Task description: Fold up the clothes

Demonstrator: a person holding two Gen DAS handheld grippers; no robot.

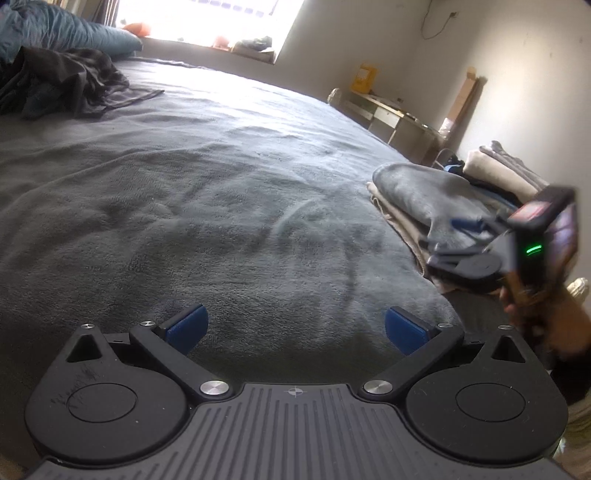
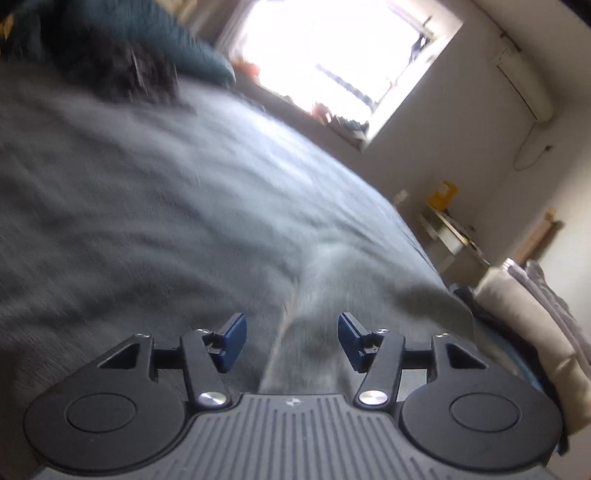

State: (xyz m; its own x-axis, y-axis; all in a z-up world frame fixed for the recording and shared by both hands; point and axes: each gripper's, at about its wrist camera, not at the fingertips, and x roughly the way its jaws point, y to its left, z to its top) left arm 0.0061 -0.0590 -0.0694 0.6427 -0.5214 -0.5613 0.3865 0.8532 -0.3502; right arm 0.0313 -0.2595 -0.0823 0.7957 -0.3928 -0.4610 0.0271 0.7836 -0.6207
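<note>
My left gripper [image 1: 295, 328] is open above the grey blanket of the bed [image 1: 207, 192], with nothing between its blue pads. A pile of dark unfolded clothes [image 1: 62, 81] lies at the far left of the bed. A folded grey garment [image 1: 424, 192] rests on a beige one at the bed's right edge. The right gripper [image 1: 465, 225], held by a hand, hovers over that stack. In the blurred right wrist view my right gripper [image 2: 291, 339] is open just above the folded grey garment [image 2: 332, 295]. The dark clothes pile [image 2: 122, 70] shows far off.
A teal pillow [image 1: 70, 29] lies at the bed's head beside a bright window [image 1: 221, 18]. A small desk [image 1: 391, 114] stands by the right wall. More folded beige and grey fabric [image 1: 506, 166] is stacked off the bed's right side.
</note>
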